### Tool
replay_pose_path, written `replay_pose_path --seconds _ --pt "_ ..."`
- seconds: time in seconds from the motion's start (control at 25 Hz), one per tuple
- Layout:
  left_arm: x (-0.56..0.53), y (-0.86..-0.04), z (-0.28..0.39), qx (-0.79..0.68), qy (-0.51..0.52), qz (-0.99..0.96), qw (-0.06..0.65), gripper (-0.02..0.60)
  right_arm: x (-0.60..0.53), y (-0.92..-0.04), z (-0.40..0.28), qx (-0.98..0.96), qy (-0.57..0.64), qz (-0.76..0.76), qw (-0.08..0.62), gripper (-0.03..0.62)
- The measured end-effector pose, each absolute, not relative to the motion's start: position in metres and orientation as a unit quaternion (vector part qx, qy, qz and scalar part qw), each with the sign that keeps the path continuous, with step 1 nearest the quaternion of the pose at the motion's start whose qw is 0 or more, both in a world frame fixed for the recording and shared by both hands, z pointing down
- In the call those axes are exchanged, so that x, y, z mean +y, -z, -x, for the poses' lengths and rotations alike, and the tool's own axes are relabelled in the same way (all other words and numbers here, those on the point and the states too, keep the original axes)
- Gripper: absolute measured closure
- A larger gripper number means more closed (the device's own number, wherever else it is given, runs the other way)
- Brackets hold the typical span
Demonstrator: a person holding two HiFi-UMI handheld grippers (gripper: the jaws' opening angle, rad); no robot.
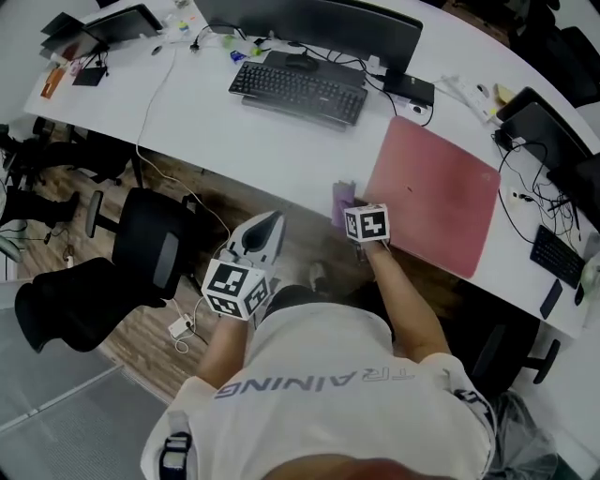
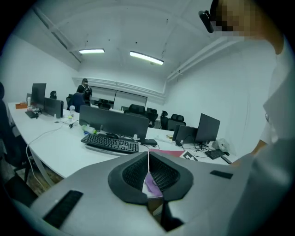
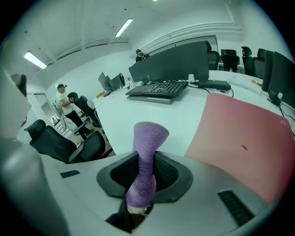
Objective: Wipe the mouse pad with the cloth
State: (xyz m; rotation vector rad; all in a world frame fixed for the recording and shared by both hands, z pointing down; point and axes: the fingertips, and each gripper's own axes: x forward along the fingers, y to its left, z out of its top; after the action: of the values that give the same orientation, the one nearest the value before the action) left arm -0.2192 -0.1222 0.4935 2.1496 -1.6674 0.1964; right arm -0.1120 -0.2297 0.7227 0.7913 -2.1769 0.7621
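Observation:
A pink-red mouse pad (image 1: 436, 192) lies on the white desk (image 1: 206, 112), to the right of the keyboard. It fills the right side of the right gripper view as the mouse pad (image 3: 244, 138). My right gripper (image 3: 146, 173) is shut on a purple cloth (image 3: 145, 152), whose free end stands up above the jaws. In the head view the cloth (image 1: 342, 200) hangs at the desk's near edge, just left of the pad's near corner. My left gripper (image 1: 265, 230) is held lower, off the desk and over the floor. Its jaws are shut with nothing between them.
A black keyboard (image 1: 298, 92) and a monitor (image 1: 319, 23) stand at the back of the desk. A second keyboard (image 1: 558, 253) and cables lie to the right of the pad. A black office chair (image 1: 141, 253) stands at my left. People are at far desks (image 2: 83, 94).

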Motion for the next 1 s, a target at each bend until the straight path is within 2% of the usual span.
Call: replay_pose_path --seconds 0.2,0.4,0.72,1.0 --pt "-0.109 -0.503 0.230 -0.603 -0.062 -0.764 0.221 0.549 -0.230 -0.742 0.113 -0.820 -0.295 -0.317 0.374 0.491" --pt "-0.117 -0.498 0.212 -0.591 -0.063 -0.773 0.220 0.549 -0.234 -0.745 0.085 -0.813 -0.294 -0.337 0.374 0.490" --pt "-0.135 -0.489 0.146 -0.569 -0.073 -0.791 0.211 0.549 -0.239 -0.747 0.016 -0.813 -0.293 -0.354 0.357 0.488" --pt "-0.146 -0.479 0.068 -0.562 -0.069 -0.798 0.206 0.549 -0.240 -0.745 -0.078 -0.806 -0.289 -0.366 0.364 0.488"
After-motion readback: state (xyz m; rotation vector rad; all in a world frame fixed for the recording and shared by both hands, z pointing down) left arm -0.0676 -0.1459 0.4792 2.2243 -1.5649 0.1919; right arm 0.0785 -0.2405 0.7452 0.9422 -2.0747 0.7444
